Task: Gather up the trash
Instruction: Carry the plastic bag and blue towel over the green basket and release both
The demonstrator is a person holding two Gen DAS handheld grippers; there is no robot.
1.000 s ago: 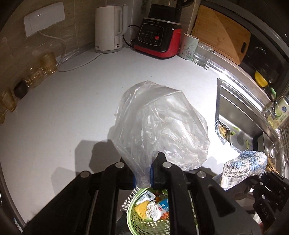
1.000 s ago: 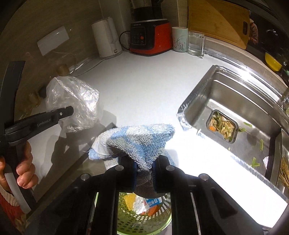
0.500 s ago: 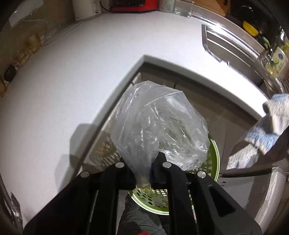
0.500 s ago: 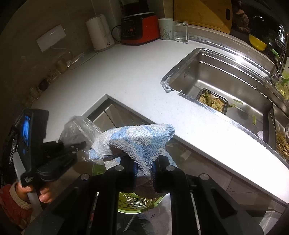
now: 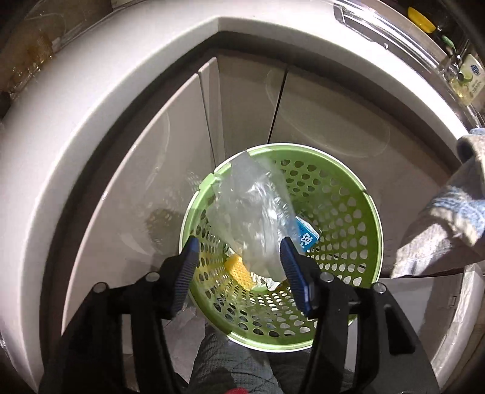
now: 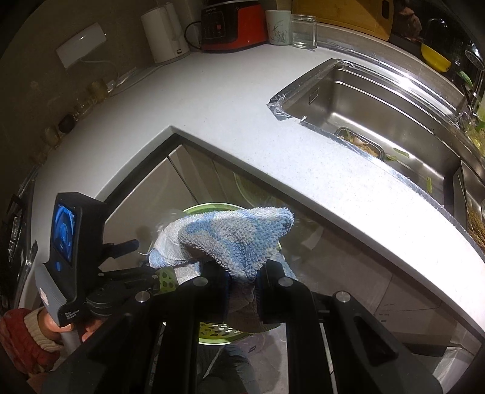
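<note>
In the left wrist view my left gripper (image 5: 239,266) hangs over a green perforated basket (image 5: 339,209) on the floor, its jaws opening. A clear plastic bag (image 5: 254,212) sits loose between and beyond the blue pads (image 5: 189,263), dropping into the basket onto a blue carton (image 5: 307,235), a yellow sponge (image 5: 238,269) and crumpled paper. My right gripper (image 6: 242,277) is shut on a blue and white towel (image 6: 230,239), held above the basket (image 6: 218,328). That towel (image 5: 448,224) shows at the right edge of the left wrist view.
A white L-shaped counter (image 6: 230,100) wraps around the basket, with beige cabinet doors (image 5: 248,109) under it. A steel sink (image 6: 388,109) with food scraps lies at the right. A kettle (image 6: 163,33), a red blender base (image 6: 233,25), a mug and a glass stand at the back.
My left gripper came down off the counter to above the basket and its jaws parted, letting the plastic bag go. My right gripper with the towel drew back over the counter's edge.
</note>
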